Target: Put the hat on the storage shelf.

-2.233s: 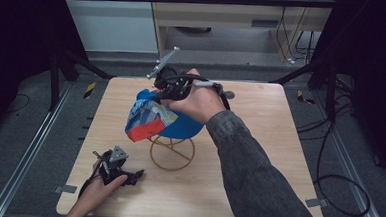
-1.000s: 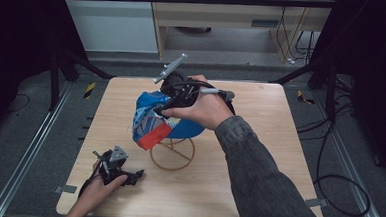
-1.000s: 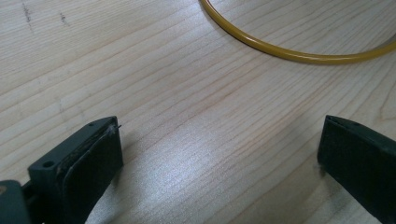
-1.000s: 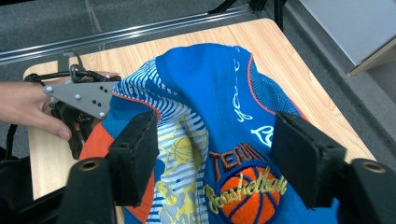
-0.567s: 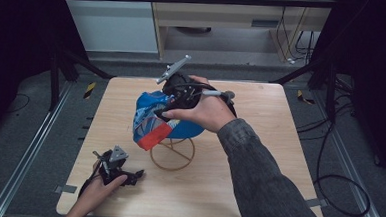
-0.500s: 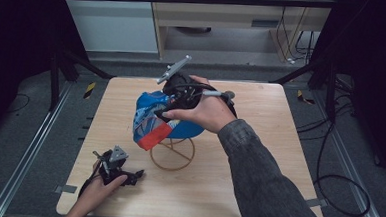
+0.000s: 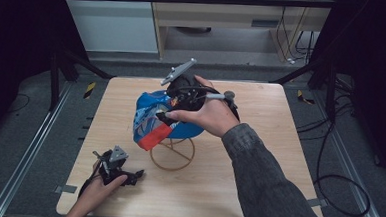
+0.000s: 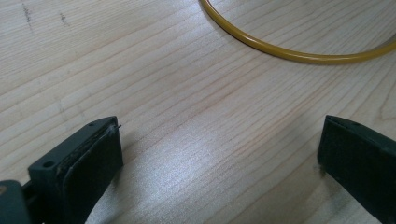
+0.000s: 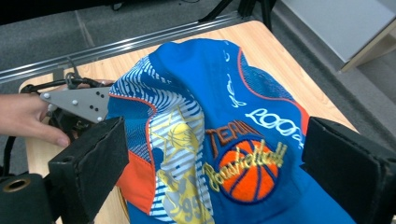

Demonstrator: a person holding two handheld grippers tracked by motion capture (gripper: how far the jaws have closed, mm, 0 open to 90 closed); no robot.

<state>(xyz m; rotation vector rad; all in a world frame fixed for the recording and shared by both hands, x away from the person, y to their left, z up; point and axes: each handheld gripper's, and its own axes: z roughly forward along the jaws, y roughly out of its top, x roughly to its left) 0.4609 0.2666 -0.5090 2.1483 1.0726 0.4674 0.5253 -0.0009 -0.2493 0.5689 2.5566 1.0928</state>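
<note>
Jaws of right gripper point(image 9: 210, 154) just opened wide, released above blue basketball cap point(image 9: 233, 140) on yellow wire stand point(image 7: 172, 153); left gripper point(image 8: 219, 154) open on table point(image 8: 187, 116).

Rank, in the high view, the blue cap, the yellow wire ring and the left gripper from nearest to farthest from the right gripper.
1. blue cap: directly under the right gripper, draped on the stand.
2. yellow wire ring: on the table just below the cap.
3. left gripper: near the table's front left corner.

Blue cap point(image 9: 224, 140) — between parted fingers point(image 9: 88, 163)
</note>
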